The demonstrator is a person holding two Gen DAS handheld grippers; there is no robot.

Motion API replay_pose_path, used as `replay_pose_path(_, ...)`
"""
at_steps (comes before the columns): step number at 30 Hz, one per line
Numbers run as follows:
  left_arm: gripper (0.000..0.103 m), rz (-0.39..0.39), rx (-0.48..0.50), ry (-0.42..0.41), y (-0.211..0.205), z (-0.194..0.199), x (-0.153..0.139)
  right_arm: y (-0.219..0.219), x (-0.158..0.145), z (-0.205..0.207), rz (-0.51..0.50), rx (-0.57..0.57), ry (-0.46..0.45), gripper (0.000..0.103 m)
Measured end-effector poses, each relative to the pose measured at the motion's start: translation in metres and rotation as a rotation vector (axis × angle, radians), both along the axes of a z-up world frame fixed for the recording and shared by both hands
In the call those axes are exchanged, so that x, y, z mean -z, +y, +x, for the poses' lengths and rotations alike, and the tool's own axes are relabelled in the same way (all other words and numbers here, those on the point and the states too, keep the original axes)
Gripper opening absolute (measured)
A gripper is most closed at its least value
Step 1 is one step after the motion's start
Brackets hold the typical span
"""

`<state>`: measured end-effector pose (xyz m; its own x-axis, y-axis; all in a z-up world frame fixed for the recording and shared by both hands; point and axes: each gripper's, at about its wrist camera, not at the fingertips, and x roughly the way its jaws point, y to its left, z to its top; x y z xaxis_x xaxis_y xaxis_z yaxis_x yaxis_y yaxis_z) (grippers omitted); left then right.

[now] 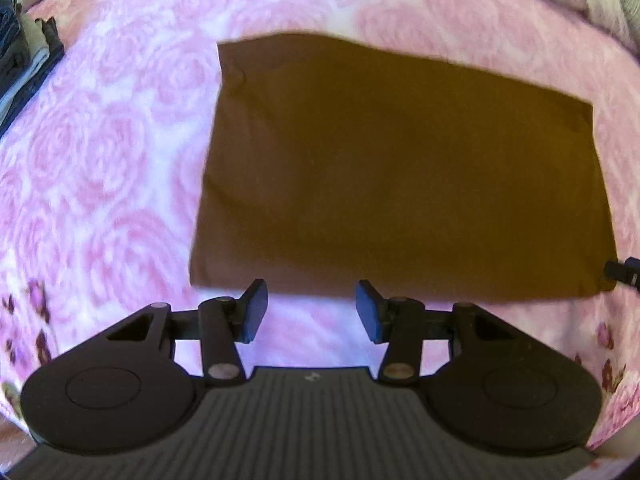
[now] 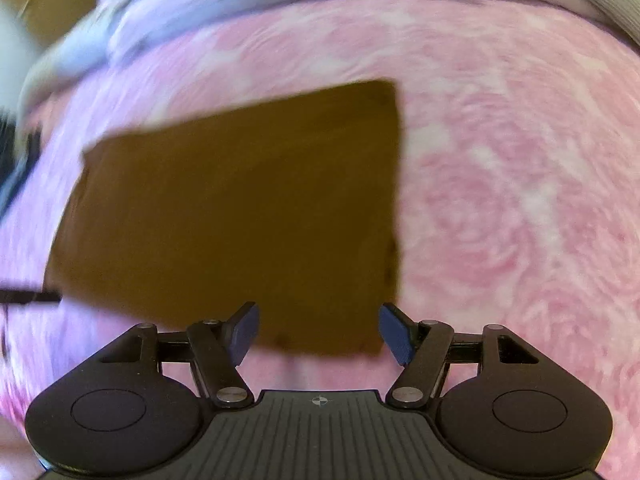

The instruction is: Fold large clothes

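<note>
Item: folded brown garment, flat on pink rose-print bed cover, long axis crosswise to both jaws. Left gripper and right gripper: released, empty, poised over near edge; right sits at the right-hand corner

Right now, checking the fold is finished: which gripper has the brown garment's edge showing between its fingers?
The right gripper: the brown garment shows between its open fingers. The left gripper frames only the pink blanket.

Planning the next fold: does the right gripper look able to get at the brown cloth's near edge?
Probably yes. The right gripper is open, with nothing between its jaws, and the brown cloth's near edge lies flat on the pink blanket just ahead, nothing covering it.
</note>
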<state>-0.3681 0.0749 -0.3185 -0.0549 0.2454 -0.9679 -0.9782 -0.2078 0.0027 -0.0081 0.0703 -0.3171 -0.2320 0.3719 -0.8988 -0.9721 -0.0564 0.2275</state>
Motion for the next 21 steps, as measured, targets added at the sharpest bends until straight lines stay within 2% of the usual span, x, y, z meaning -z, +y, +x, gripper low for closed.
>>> replay_pose_path(3,0.042,0.073,0.018,-0.03,0.014,-0.019,0.005,0.017,0.019,0.033,0.033,0.12,0.067,0.063)
replay_pose_path(5,0.037,0.095,0.02,-0.053,0.026,-0.032,0.012,0.024,0.036,0.053,0.046,0.17,0.118,0.063)
replay_pose_path(8,0.037,0.116,0.019,-0.123,0.041,-0.056,0.027,0.029,0.061,0.076,0.061,0.227,0.285,0.063)
replay_pose_path(12,0.035,0.108,-0.011,-0.263,0.051,-0.085,0.047,0.042,0.071,0.084,0.068,0.172,0.44,0.063)
replay_pose_path(16,0.036,0.116,-0.022,-0.37,0.053,-0.101,0.058,0.057,0.077,0.073,0.04,0.097,0.475,0.062)
replay_pose_path(19,0.036,0.11,-0.01,-0.406,0.056,-0.108,0.061,0.065,0.081,0.063,0.02,0.082,0.47,0.049)
replay_pose_path(20,0.036,0.106,-0.007,-0.415,0.057,-0.11,0.062,0.068,0.082,0.06,0.012,0.086,0.46,0.026)
replay_pose_path(21,0.036,0.101,-0.004,-0.426,0.059,-0.112,0.063,0.071,0.084,0.057,-0.013,0.107,0.45,0.015)
